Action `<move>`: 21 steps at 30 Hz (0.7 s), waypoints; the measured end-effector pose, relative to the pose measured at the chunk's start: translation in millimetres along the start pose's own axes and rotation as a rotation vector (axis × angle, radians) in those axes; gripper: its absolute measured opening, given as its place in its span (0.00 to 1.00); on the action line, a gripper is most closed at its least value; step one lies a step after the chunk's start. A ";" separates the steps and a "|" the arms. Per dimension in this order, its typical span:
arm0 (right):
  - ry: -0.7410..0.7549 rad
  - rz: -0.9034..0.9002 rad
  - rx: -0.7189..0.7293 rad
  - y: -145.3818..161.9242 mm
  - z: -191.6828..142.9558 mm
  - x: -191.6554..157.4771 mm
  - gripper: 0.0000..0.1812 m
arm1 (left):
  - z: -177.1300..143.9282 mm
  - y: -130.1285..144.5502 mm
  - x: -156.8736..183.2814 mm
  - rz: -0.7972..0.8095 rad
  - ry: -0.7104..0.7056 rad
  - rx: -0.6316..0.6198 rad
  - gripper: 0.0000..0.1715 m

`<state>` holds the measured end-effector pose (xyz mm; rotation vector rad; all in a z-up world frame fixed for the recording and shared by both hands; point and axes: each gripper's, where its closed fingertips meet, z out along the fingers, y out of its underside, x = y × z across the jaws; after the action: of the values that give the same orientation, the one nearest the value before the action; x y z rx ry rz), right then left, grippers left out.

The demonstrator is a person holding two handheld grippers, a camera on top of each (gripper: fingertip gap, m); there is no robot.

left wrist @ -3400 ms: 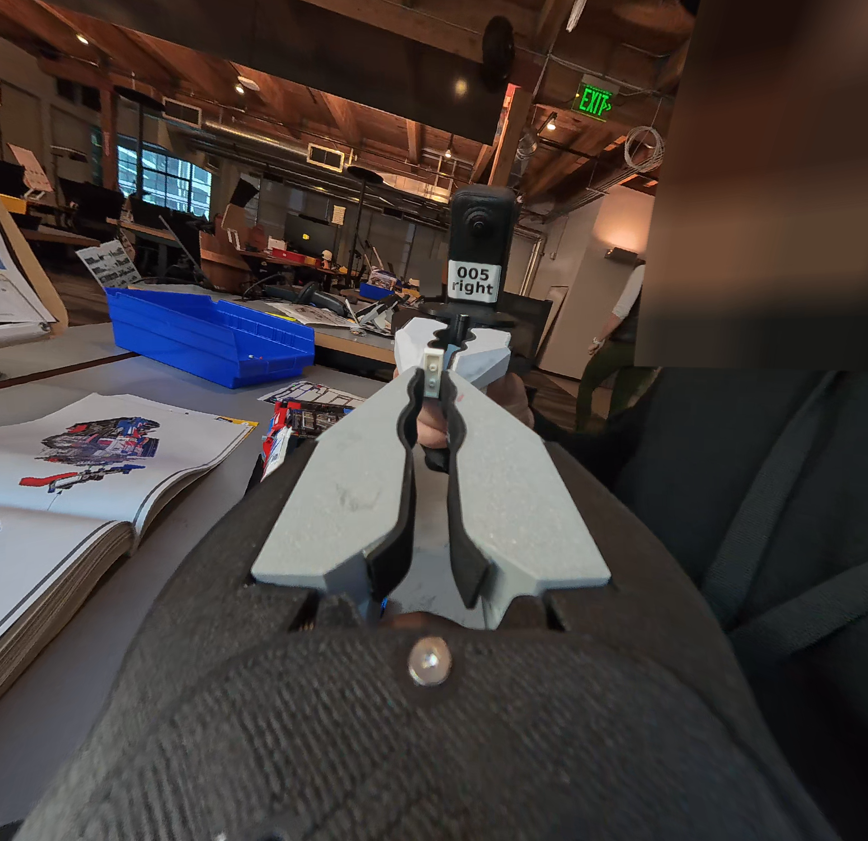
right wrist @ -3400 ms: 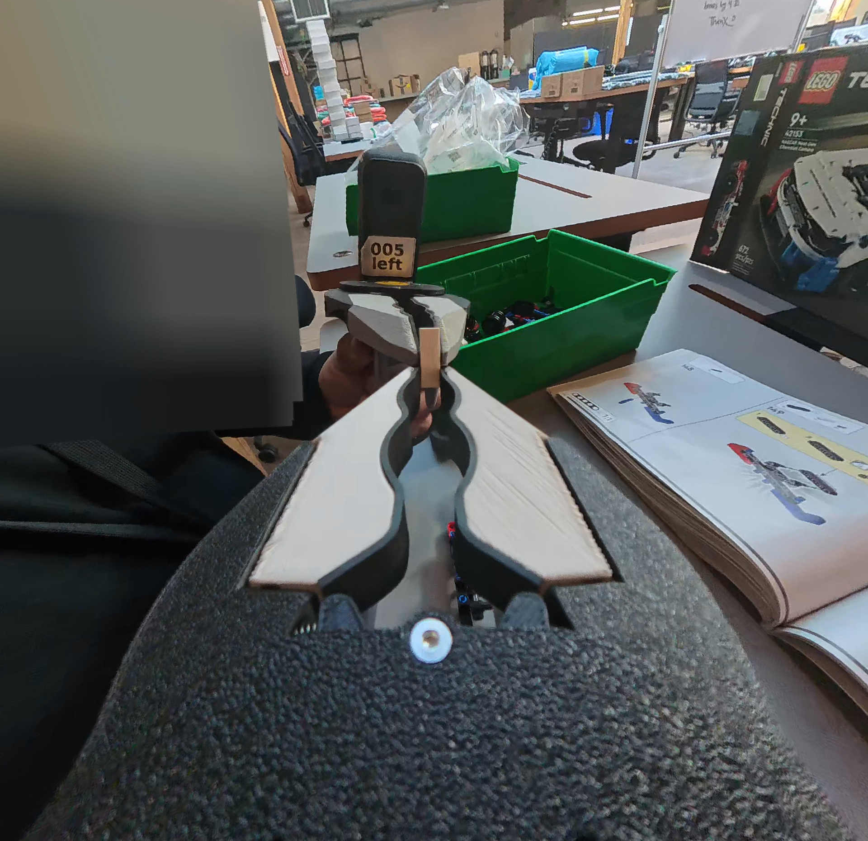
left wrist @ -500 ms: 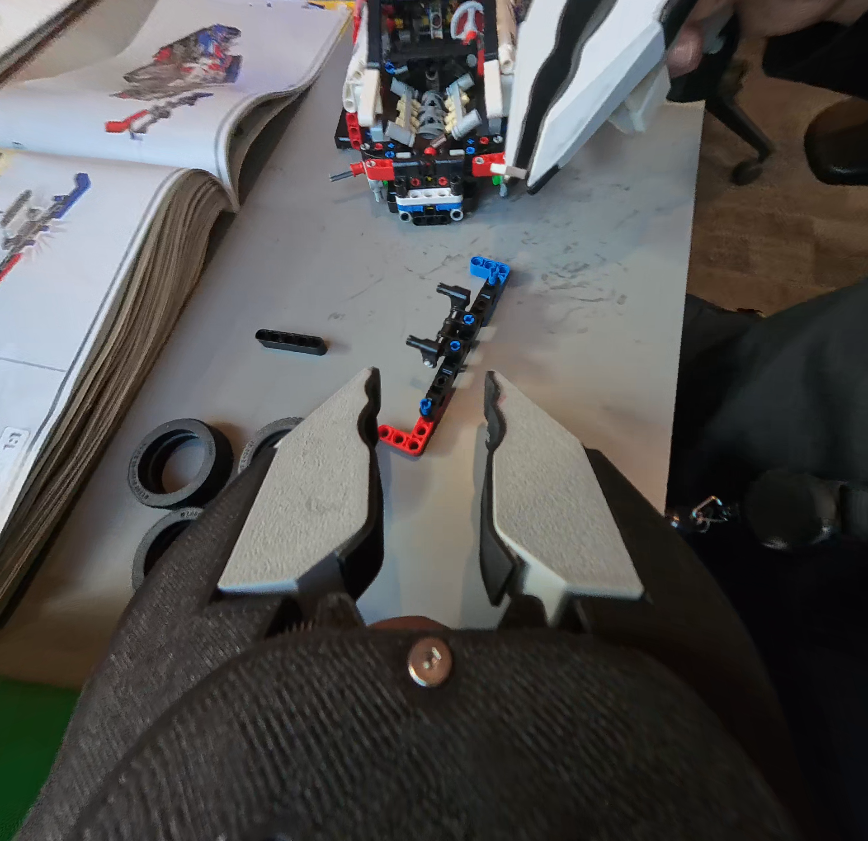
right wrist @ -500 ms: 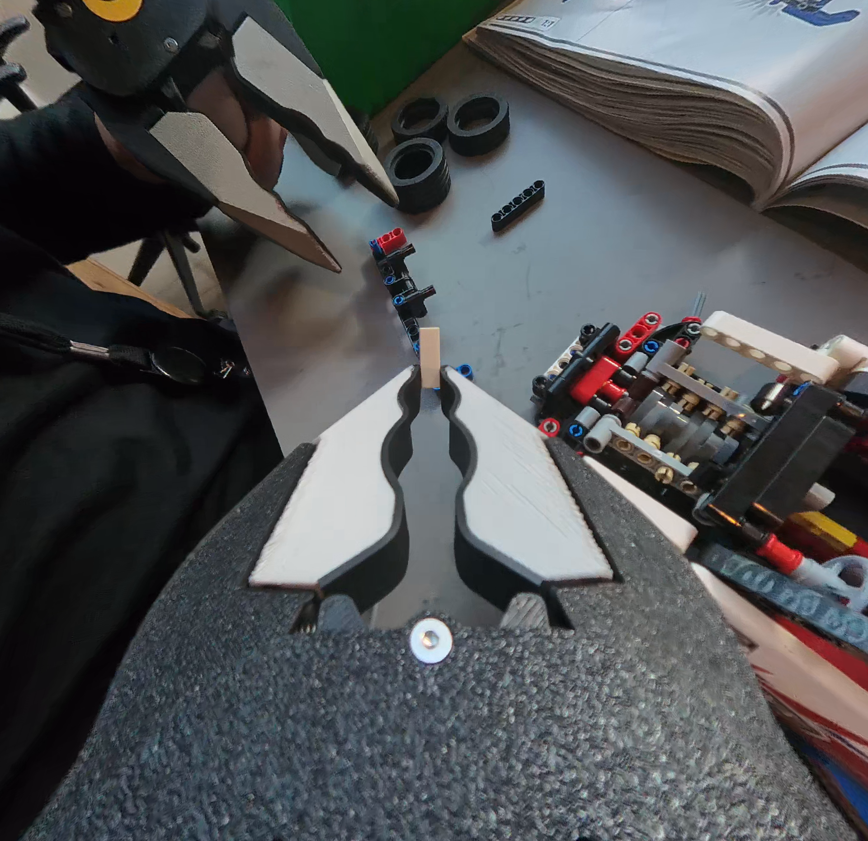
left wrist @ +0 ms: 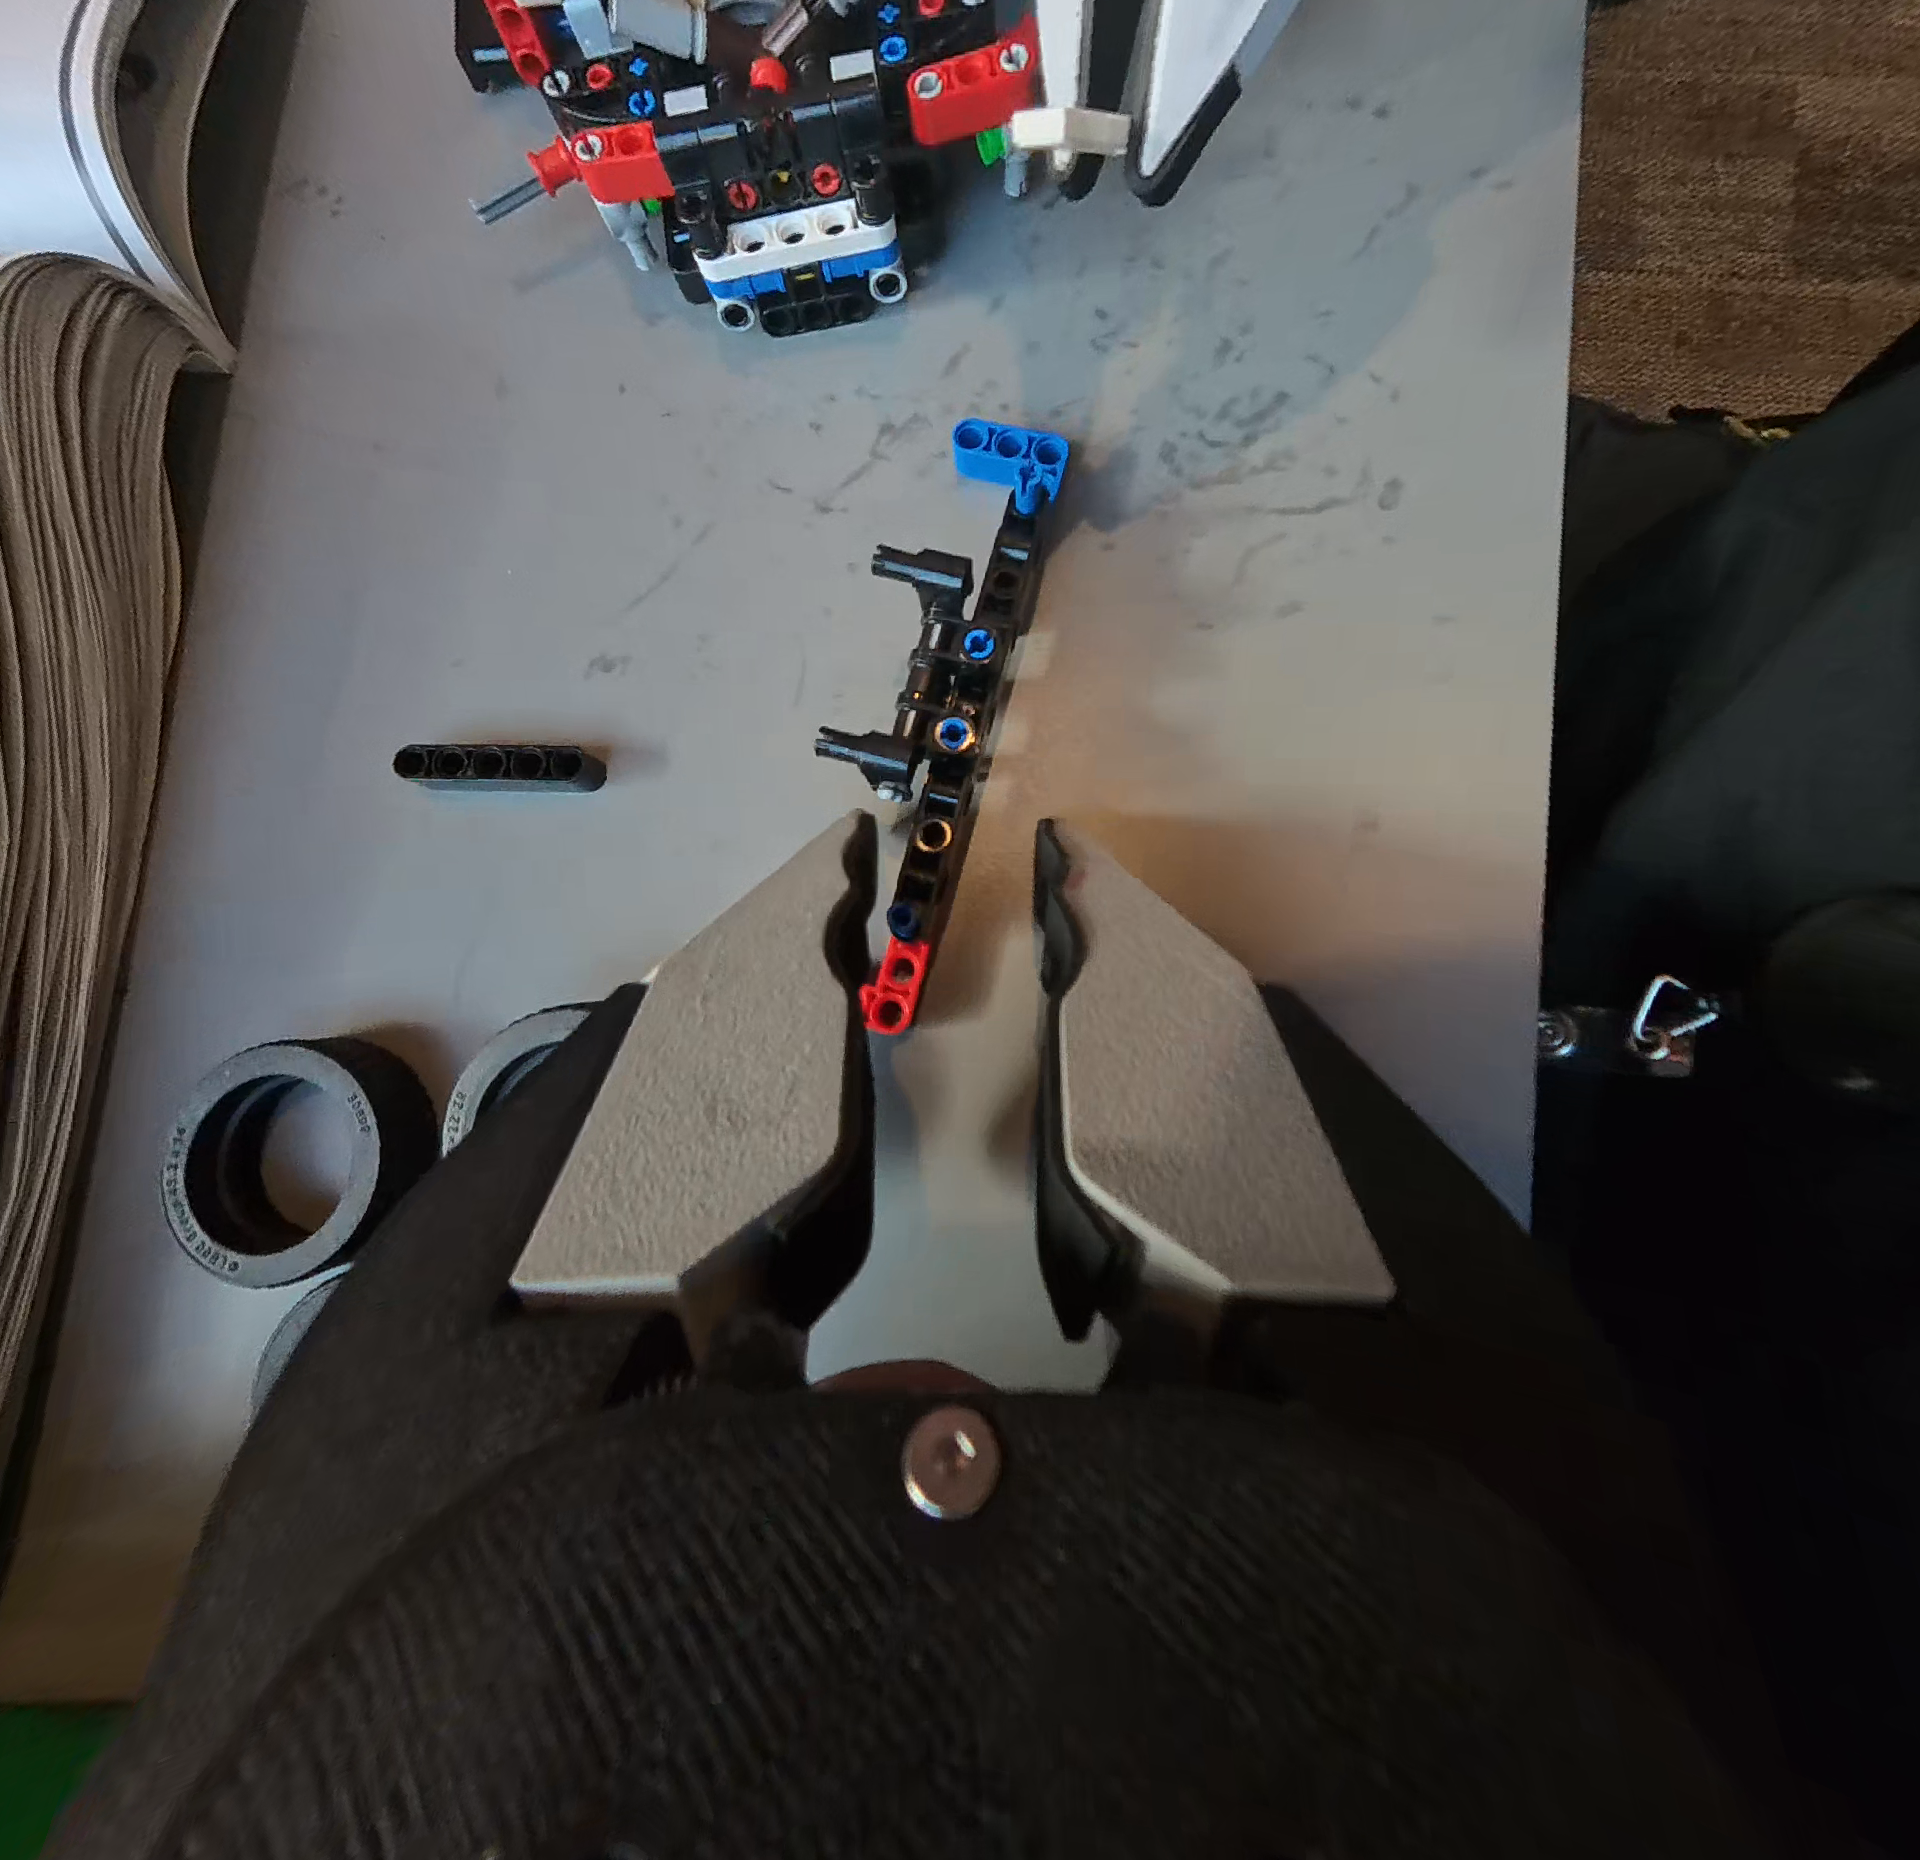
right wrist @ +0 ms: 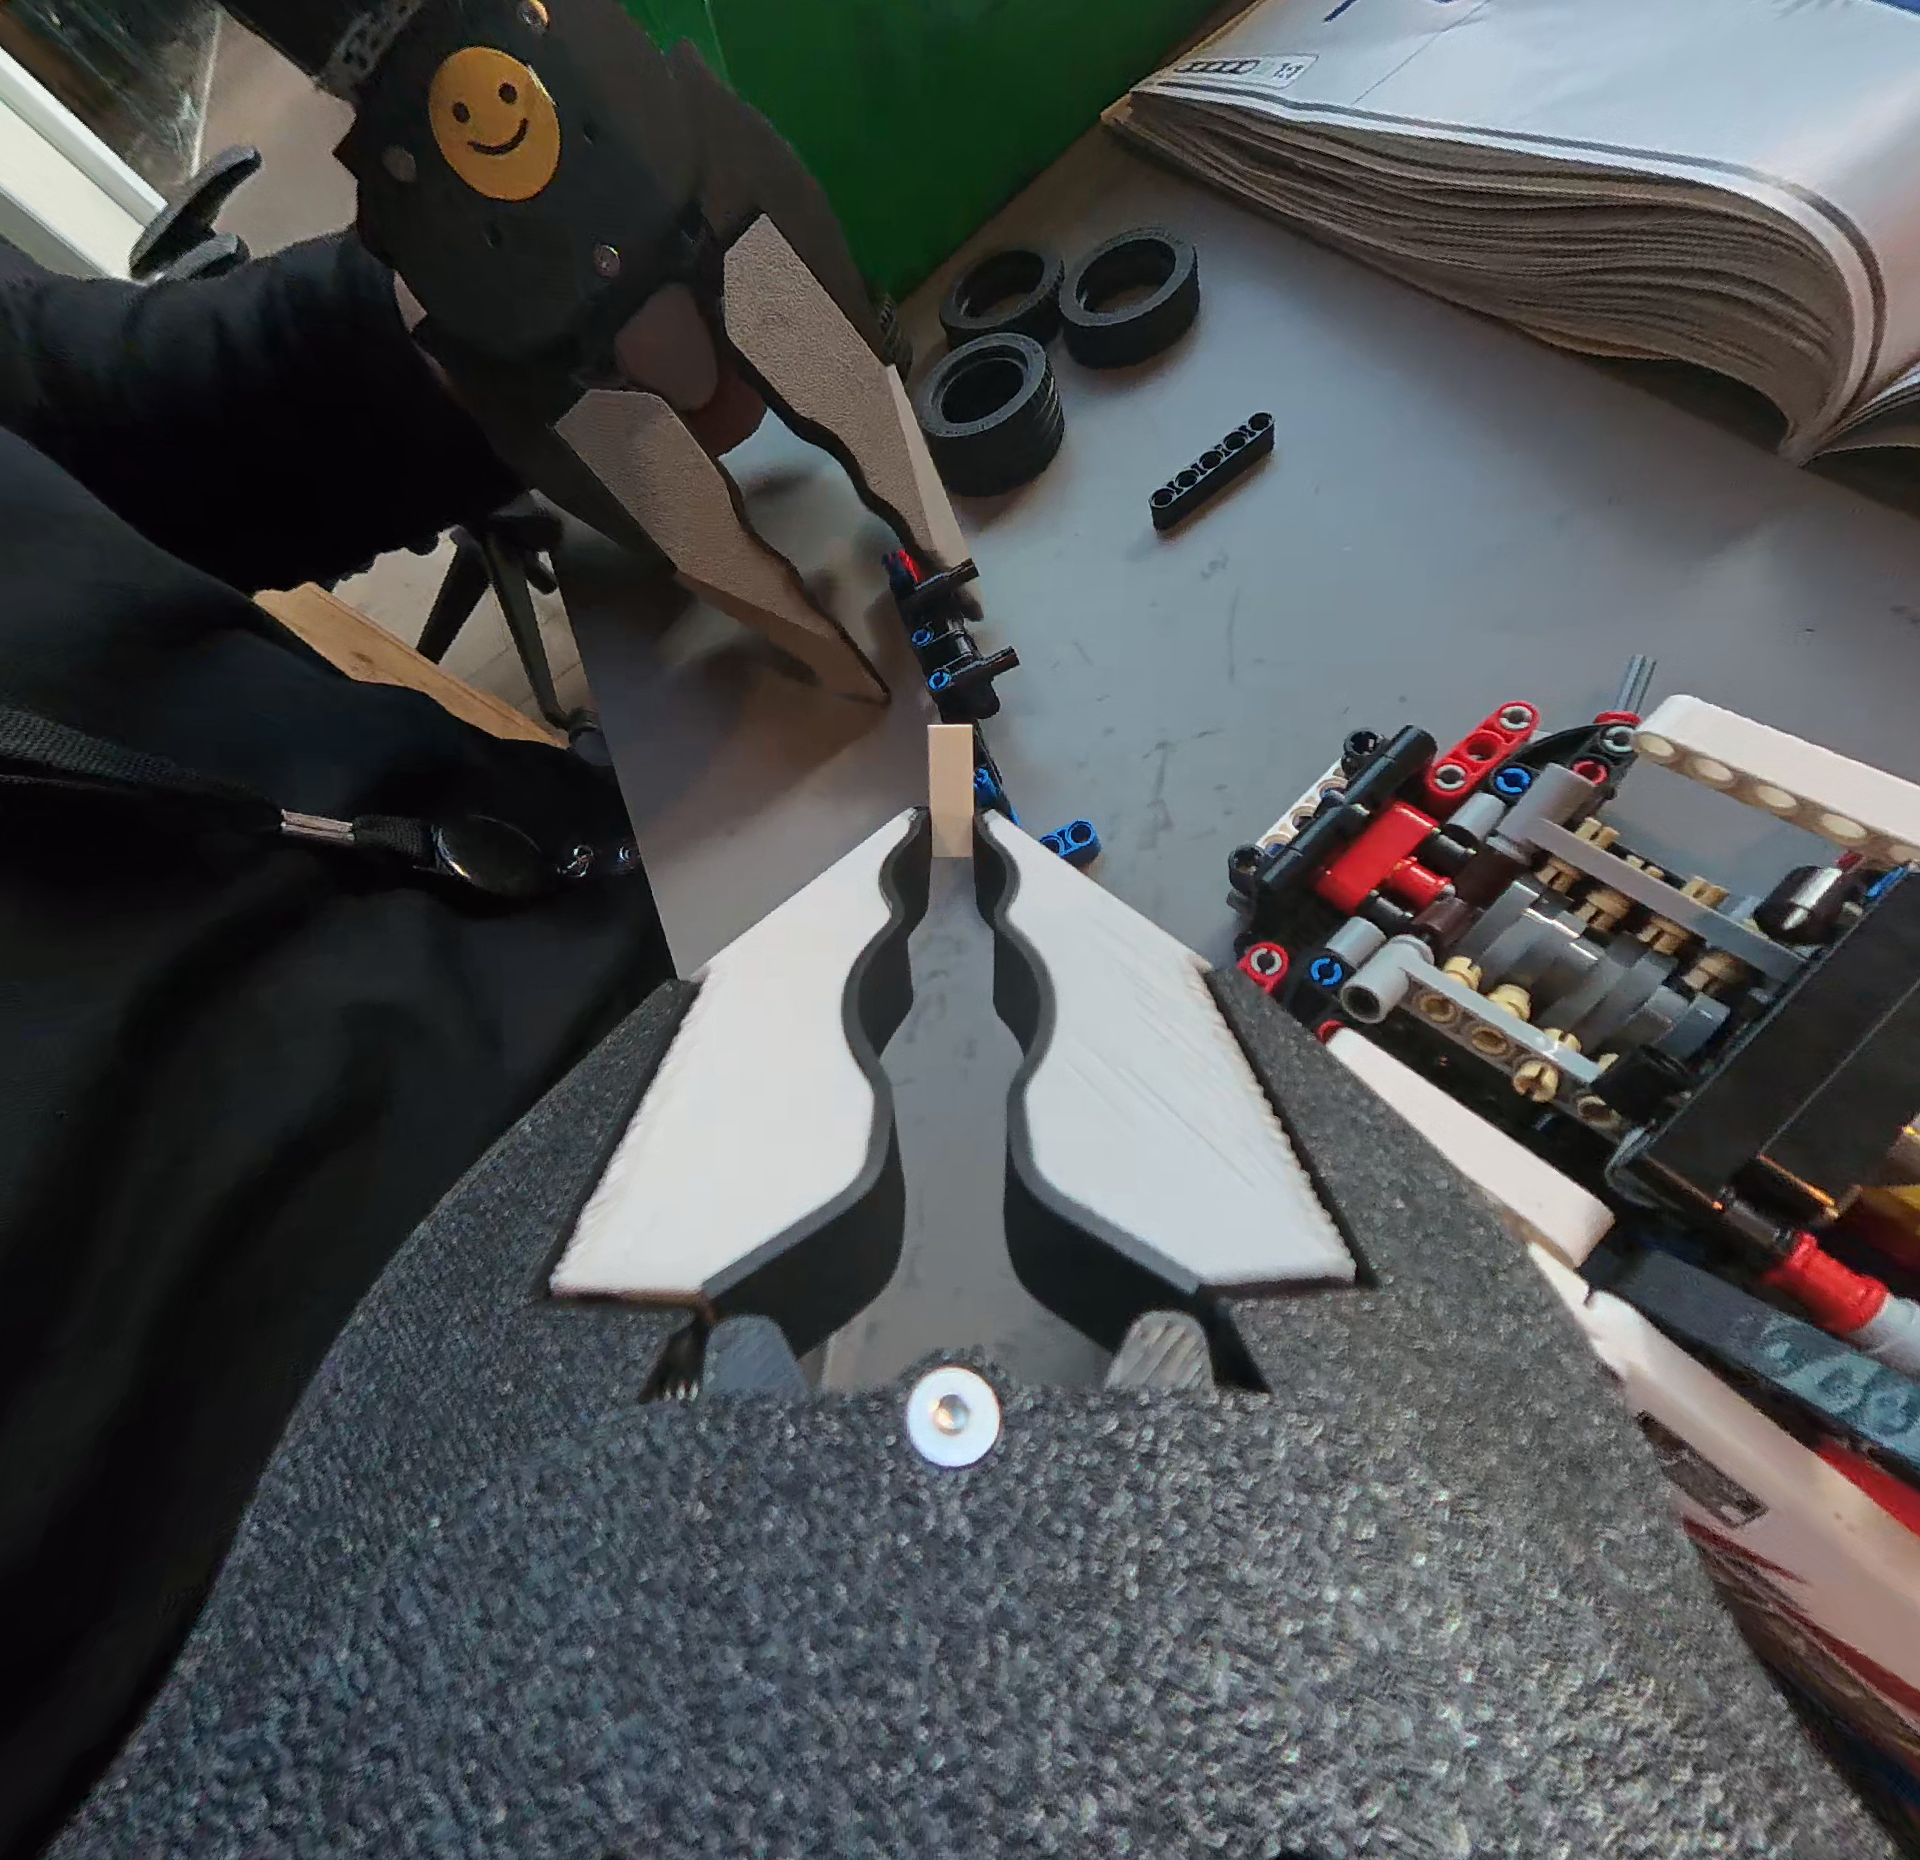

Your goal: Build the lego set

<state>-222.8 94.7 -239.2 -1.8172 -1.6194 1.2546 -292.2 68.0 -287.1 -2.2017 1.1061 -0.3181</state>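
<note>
While the left gripper [left wrist: 951, 834] is held low over the grey table [left wrist: 1299, 584] with its jaws parted on either side of the red-tipped end of a long black beam assembly [left wrist: 961, 730], nothing is clamped by it. In the right wrist view alone, the right gripper [right wrist: 951, 823] is seen with jaws nearly closed on a small tan piece [right wrist: 951, 790], beside the partly built car model [right wrist: 1538, 937]. Black tyres [right wrist: 1003, 408] and a loose short black beam [left wrist: 499, 768] are seen lying apart.

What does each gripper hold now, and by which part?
The right gripper pinches one end of a small tan piece. The left gripper is open around the black beam assembly, not gripping it.
</note>
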 end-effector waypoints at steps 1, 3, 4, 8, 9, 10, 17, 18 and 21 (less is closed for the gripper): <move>-0.001 -0.003 0.005 -0.2 -0.5 -0.3 0.04 | -0.3 0.6 1.0 -0.001 0.011 -0.001 0.13; -0.003 -0.014 0.017 -1.0 -1.8 -1.5 0.04 | -1.0 1.9 3.2 -0.013 0.029 -0.001 0.10; -0.003 -0.018 0.022 -1.6 -2.3 -1.8 0.04 | -1.5 2.6 4.5 -0.015 0.035 0.001 0.09; -0.003 -0.022 0.042 -2.1 -3.4 -1.1 0.04 | -4.2 6.1 6.9 -0.041 0.046 0.008 0.04; 0.000 -0.018 0.040 -1.0 -2.9 -0.2 0.04 | -4.8 6.8 7.4 -0.061 0.046 0.008 0.04; 0.004 -0.015 0.038 0.3 -2.4 0.8 0.04 | -5.6 7.5 7.8 -0.079 0.041 0.010 0.04; 0.012 0.006 0.032 3.6 1.2 6.5 0.04 | -9.1 10.8 10.9 -0.116 0.019 0.060 0.06; 0.014 0.011 0.034 3.4 1.9 8.0 0.04 | -9.3 11.1 9.6 -0.121 0.018 0.063 0.04; 0.012 0.030 0.036 3.8 4.5 9.8 0.04 | -9.1 11.0 7.9 -0.149 0.026 0.077 0.03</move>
<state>-225.1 101.7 -247.9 -1.8292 -1.5588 1.2756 -298.6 53.0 -287.7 -2.2216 0.9300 -0.4470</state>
